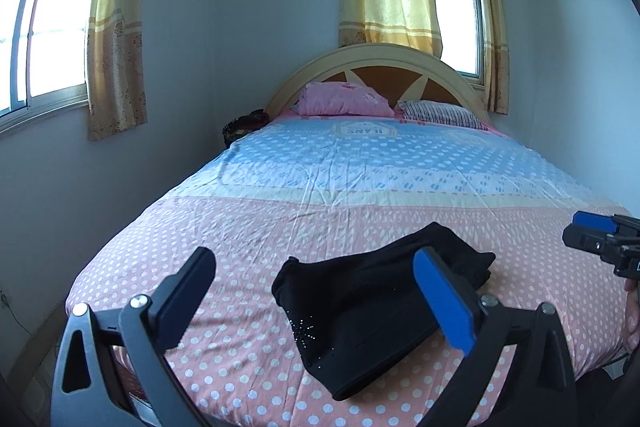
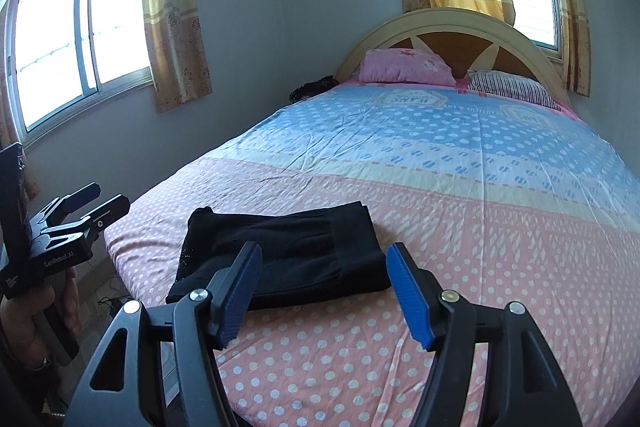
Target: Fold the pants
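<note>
A: Pants (image 2: 280, 259), black, are seen lying in a compact folded stack on the pink polka-dot bedsheet (image 2: 460, 287), near the foot corner of the bed. Nothing is gripped: the left gripper (image 1: 320, 303) is spread wide above the stack, and the right gripper (image 2: 320, 291) is likewise held released, clear of the cloth.

B: How should the step be finished well?

A: By the look of it the folding is nearly done. Any last fold should be taken at two corners of one edge, lifted together, laid flush and smoothed, so the layers are not dragged askew.

B: And the count?

A: One pair of pants, two grippers, two pillows: a pink pillow (image 1: 344, 99) and a striped pillow (image 1: 440, 113). Two windows are counted.
</note>
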Demonstrator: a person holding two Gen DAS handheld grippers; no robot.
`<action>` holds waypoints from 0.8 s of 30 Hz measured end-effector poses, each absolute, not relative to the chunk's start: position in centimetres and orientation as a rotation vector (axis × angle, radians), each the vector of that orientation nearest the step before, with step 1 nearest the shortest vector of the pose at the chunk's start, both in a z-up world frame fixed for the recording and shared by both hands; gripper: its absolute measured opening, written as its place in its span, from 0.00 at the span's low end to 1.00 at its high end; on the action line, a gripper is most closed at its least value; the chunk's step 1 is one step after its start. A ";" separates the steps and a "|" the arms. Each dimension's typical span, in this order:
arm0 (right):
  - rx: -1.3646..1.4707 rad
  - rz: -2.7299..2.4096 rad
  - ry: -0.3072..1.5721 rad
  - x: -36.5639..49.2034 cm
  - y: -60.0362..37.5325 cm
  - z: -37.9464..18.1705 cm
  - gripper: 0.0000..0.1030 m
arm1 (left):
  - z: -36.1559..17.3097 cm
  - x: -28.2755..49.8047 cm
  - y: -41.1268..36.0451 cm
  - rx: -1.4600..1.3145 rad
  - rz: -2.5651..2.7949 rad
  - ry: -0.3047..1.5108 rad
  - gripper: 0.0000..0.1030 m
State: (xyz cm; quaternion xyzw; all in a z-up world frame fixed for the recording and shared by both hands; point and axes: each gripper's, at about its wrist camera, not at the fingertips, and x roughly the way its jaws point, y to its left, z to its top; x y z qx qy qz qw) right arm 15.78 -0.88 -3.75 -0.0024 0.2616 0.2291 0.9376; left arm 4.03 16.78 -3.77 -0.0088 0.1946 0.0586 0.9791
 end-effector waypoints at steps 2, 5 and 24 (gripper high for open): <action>-0.001 0.468 0.536 15.6 -1.0 -3.8 0.64 | -3.7 3.9 16.8 -0.020 0.118 0.388 0.99; 0.002 0.467 0.535 15.6 -1.1 -3.9 0.64 | -3.7 3.9 16.7 -0.020 0.122 0.386 0.99; 0.013 0.474 0.554 15.4 -0.9 -4.6 0.64 | -4.0 4.0 16.5 -0.015 0.130 0.402 0.99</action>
